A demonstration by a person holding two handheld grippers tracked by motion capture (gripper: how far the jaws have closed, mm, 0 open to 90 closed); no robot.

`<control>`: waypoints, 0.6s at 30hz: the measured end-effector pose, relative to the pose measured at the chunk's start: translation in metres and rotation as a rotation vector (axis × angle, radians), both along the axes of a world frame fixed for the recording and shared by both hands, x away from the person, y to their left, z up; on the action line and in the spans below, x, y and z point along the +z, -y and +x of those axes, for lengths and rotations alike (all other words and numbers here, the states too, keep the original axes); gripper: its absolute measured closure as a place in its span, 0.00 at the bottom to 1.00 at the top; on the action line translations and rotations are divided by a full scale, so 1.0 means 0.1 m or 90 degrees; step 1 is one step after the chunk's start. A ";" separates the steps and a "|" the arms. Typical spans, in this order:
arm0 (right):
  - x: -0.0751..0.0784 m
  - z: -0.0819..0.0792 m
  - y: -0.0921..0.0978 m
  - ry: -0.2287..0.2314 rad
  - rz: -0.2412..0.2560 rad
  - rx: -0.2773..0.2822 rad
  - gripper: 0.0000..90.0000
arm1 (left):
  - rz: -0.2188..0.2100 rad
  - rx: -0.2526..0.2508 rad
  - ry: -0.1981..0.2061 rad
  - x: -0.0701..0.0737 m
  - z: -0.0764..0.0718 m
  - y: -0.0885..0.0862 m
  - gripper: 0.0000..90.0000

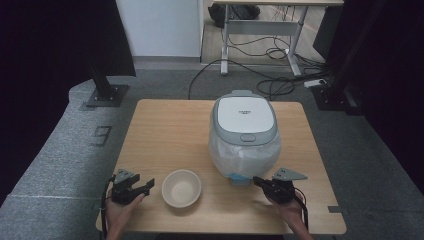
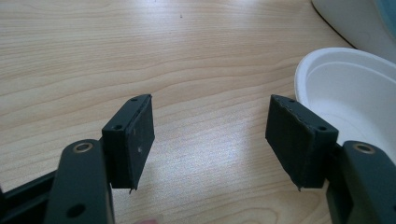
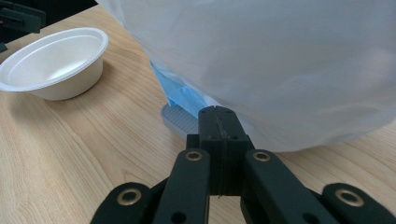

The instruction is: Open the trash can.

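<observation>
High view: bowl (image 1: 181,188) empty beside lidded rice cooker (image 1: 244,131).

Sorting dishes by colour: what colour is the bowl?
White bowl, clearest in the right gripper view.

- A light wood-grain table (image 1: 165,125) with rounded corners is seen at centre, set on grey carpet floor (image 1: 60,150).
- A dark marking shaped like a 3 (image 1: 102,135) is seen on the carpet left of the table.
- Black curtains (image 1: 40,60) are hung on both sides; the right one (image 1: 395,75) is reached by a dark post.
- A black post on a square base plate (image 1: 106,95) is bolted at back left.
- A white wall panel (image 1: 160,27) is placed at the rear.
- A grey-legged desk (image 1: 260,25) stands behind, with black cables (image 1: 265,75) and a white power strip (image 1: 315,82) strewn on the floor beneath.
- Lighting is dim and even.
</observation>
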State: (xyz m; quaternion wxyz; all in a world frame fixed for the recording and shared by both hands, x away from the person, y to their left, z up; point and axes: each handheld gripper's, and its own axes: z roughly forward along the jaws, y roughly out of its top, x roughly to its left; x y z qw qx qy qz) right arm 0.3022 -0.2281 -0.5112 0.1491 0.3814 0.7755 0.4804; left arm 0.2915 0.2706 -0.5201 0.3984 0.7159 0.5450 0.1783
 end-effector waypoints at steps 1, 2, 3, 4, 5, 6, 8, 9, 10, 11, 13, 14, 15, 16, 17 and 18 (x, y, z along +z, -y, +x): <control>0.00 0.00 -0.01 -0.001 0.000 0.000 0.99 | -0.001 0.000 0.000 0.00 0.00 0.00 0.36; 0.00 0.01 -0.03 0.000 -0.001 0.002 0.99 | -0.003 0.001 0.001 0.00 0.00 -0.01 0.36; -0.01 0.02 -0.06 0.000 -0.004 0.005 0.99 | -0.005 0.003 0.002 0.01 -0.01 -0.01 0.36; -0.02 0.02 -0.08 -0.001 -0.006 0.007 0.99 | -0.005 0.003 0.002 0.01 -0.01 -0.02 0.36; -0.02 0.02 -0.09 -0.003 -0.007 0.007 0.99 | -0.005 0.003 0.002 0.01 -0.01 -0.02 0.36; -0.02 0.02 -0.09 -0.003 -0.007 0.007 0.99 | -0.006 0.003 0.002 0.01 -0.01 -0.02 0.36; -0.04 0.03 -0.12 -0.003 -0.012 0.012 0.99 | -0.007 0.002 0.001 0.00 -0.01 -0.02 0.36; -0.04 0.04 -0.14 -0.003 -0.011 0.014 0.99 | -0.008 0.002 0.001 0.00 -0.01 -0.02 0.37; -0.04 0.04 -0.14 -0.003 -0.011 0.014 0.99 | -0.008 0.002 0.001 0.00 -0.01 -0.02 0.37; -0.04 0.05 -0.16 -0.003 -0.011 0.014 0.99 | -0.008 0.002 0.000 0.00 0.00 -0.02 0.37; -0.04 0.07 -0.19 -0.005 -0.010 0.015 0.99 | -0.008 0.000 0.000 0.00 -0.01 -0.01 0.37; -0.04 0.08 -0.20 -0.003 -0.009 0.015 0.99 | -0.008 -0.001 0.000 0.00 -0.01 -0.01 0.37; -0.05 0.10 -0.24 -0.006 -0.010 0.017 0.99 | -0.008 -0.002 0.000 0.00 -0.01 -0.01 0.37; -0.05 0.10 -0.24 -0.006 -0.010 0.017 0.99 | -0.009 -0.002 0.000 0.00 -0.01 -0.01 0.37; -0.06 0.11 -0.26 -0.008 -0.011 0.017 0.99 | -0.009 -0.002 0.000 0.00 -0.01 -0.01 0.37; -0.08 0.13 -0.29 -0.009 -0.015 0.022 0.99 | -0.010 -0.001 0.000 0.00 -0.01 -0.01 0.37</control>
